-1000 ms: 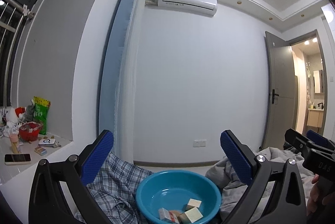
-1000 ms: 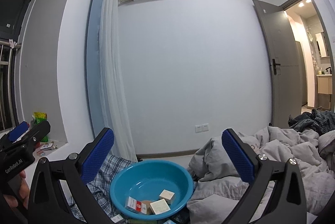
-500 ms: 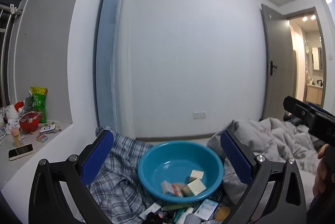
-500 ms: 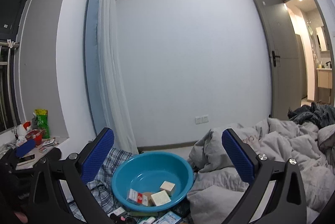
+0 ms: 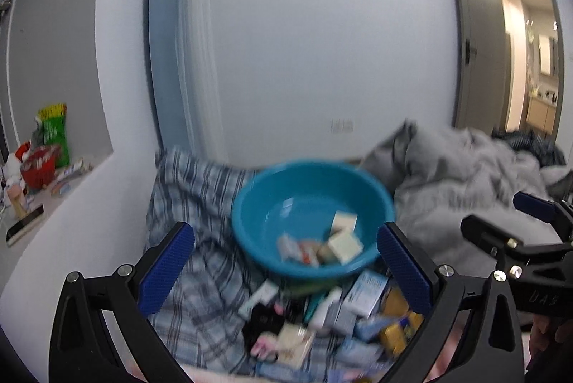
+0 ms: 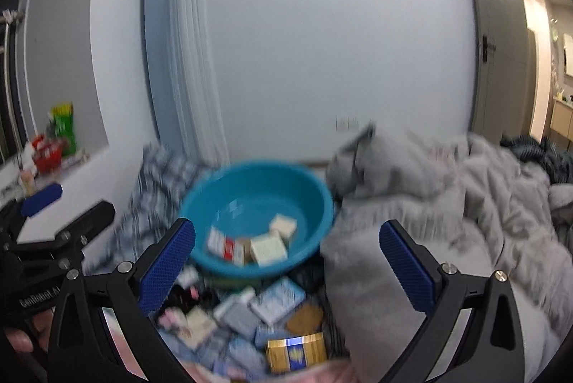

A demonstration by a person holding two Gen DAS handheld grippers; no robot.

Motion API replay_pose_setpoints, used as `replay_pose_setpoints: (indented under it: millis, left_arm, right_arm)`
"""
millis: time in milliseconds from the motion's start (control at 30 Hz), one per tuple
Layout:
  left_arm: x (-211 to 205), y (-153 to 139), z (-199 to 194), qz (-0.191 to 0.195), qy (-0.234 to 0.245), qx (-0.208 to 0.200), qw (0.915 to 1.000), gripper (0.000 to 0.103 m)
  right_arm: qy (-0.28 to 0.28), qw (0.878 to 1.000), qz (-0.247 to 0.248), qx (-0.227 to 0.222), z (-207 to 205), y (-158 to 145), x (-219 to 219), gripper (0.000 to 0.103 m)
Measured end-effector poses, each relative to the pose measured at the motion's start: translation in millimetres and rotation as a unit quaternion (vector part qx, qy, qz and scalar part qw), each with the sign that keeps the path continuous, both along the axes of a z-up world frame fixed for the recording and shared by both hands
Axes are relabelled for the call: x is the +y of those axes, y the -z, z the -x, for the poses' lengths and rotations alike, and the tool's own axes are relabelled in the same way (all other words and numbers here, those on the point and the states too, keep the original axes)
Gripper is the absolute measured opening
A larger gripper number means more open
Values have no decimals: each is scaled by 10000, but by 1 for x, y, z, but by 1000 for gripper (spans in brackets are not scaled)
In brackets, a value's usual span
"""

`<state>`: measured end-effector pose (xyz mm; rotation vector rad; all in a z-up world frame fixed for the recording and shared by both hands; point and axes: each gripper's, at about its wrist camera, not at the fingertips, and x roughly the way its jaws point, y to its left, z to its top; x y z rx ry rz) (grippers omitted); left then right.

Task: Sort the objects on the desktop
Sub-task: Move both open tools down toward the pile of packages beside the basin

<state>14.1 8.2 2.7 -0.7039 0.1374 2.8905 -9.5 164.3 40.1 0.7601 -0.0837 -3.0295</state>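
Left gripper (image 5: 286,272) hanging with jaws wide apart, gripping nothing. Right gripper (image 6: 286,272) likewise spread wide, empty. Both pointing at teal basin (image 5: 250,222) sitting on plaid cloth (image 5: 189,189), grey duvet (image 5: 458,175) lying just right of it. Few small boxes (image 6: 268,248) lying inside basin. Pile of boxes and packets (image 6: 265,325) lying jumbled just in front of basin, between each gripper's fingers. Both views blurring. Phone (image 5: 25,225) lying on windowsill (image 5: 64,204) at left.
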Motion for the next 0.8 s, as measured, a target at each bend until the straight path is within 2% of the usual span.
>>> replay_pose_setpoints:
  millis: [167, 267, 400, 567, 733, 800]
  left_arm:
    - [0, 31, 3, 143, 84, -463, 9988, 103]
    - [-2, 51, 6, -111, 256, -989, 9947, 103]
    - [-6, 75, 9, -372, 211, -1449, 9885, 103]
    - [-4, 96, 9, -113, 87, -1740, 9846, 103]
    - [3, 114, 1, 159, 168, -1864, 9822, 103]
    - [4, 120, -1, 153, 223, -2044, 9785, 103]
  right_arm:
    - [-186, 9966, -126, -794, 11, 47, -4, 102]
    - [-250, 9935, 15, -1107, 10, 65, -3, 102]
    - [-197, 9903, 185, -1361, 9, 83, 3, 102]
    - [-113, 9861, 284, -1633, 8, 98, 7, 102]
    - [-115, 9808, 253, -1931, 6, 116, 6, 102]
    - [-94, 9796, 193, -1997, 6, 120, 5, 102]
